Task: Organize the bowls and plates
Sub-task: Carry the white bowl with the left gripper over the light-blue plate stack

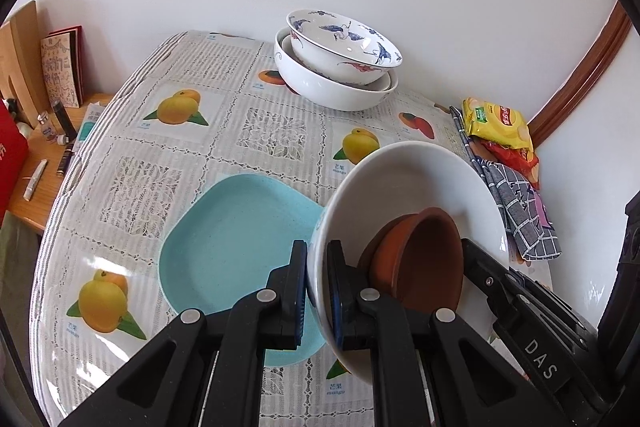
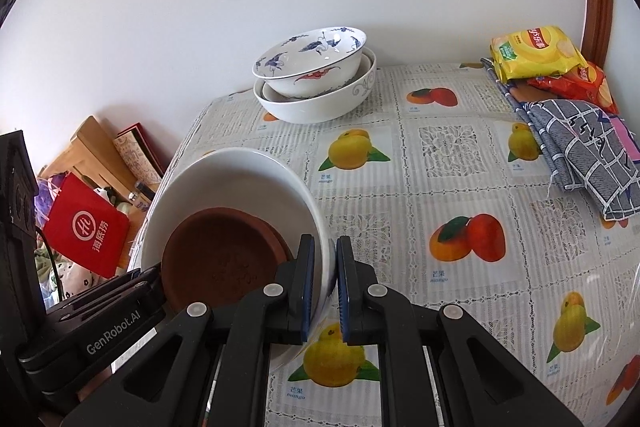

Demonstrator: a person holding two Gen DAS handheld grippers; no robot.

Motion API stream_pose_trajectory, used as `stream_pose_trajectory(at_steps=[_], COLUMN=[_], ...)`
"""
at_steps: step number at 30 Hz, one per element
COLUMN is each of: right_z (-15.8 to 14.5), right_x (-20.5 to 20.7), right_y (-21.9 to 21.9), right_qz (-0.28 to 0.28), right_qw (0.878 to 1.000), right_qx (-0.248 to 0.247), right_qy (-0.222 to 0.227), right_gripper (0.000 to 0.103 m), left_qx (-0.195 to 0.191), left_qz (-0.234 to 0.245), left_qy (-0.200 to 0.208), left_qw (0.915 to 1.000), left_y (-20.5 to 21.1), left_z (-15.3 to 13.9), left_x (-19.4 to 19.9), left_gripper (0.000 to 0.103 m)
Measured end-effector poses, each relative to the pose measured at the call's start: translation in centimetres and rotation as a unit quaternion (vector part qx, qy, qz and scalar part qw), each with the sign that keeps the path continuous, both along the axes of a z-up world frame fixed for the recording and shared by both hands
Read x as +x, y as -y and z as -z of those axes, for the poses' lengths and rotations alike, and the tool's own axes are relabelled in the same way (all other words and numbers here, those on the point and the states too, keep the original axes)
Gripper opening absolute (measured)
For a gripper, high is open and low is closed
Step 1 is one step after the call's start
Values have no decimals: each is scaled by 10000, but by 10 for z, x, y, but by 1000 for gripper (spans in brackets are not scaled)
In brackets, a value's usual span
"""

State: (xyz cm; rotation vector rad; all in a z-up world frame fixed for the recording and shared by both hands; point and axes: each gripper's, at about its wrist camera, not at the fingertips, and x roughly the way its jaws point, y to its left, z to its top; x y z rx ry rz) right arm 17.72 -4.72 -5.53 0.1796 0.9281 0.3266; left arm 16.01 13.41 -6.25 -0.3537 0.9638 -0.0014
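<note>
White china sits pinched in both claws. The left claw (image 1: 316,291) is squeezed shut on one side of the white bowl (image 1: 408,179), one pad inside the rim and one outside. The right claw (image 2: 324,287) is squeezed shut on the other side of the same rim. So the bowl hangs between the two claws, up off the table and tipped over a bit.

Inside it, close to both claws, lie two brown clay dishes (image 2: 222,259), one tucked in the other. They have slid to the low side. I think the best way is to hold the bowl more level and move both claws together, slowly, so the brown dishes do not slip out.

Just past the left claw, under the bowl's edge, a blue plate (image 1: 224,247) lies flat on the tablecloth (image 1: 168,155) with nothing on it.

Far ahead of both claws, near the wall, stands a stack of bowls (image 2: 316,79). A bowl with blue birds sits on top, and the bowl at the bottom is the widest. That looks like a good home for the white bowl.
</note>
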Motion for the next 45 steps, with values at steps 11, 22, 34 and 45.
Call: stream_pose_trajectory(at_steps=[11, 22, 34, 45], right_z=[4, 10, 29, 51], right_x=[0, 3, 6, 10], right_y=[-13, -26, -56, -72], right_qz=[-84, -204, -468, -600], right_qw=[10000, 9997, 9986, 9968], right_qx=[-7, 5, 24, -98], right_qy=[-34, -92, -256, -520], right_gripper=[11, 11, 11, 11], left_qx=[-5, 12, 63, -34], left_qz=[-88, -191, -419, -531], left_qy=[-35, -88, -260, -510], left_qw=[10000, 9998, 9988, 9973], left_y=[-13, -26, -54, -68], left_z=[4, 9, 24, 49], left_x=[-4, -5, -10, -8], left_gripper=[10, 10, 10, 10])
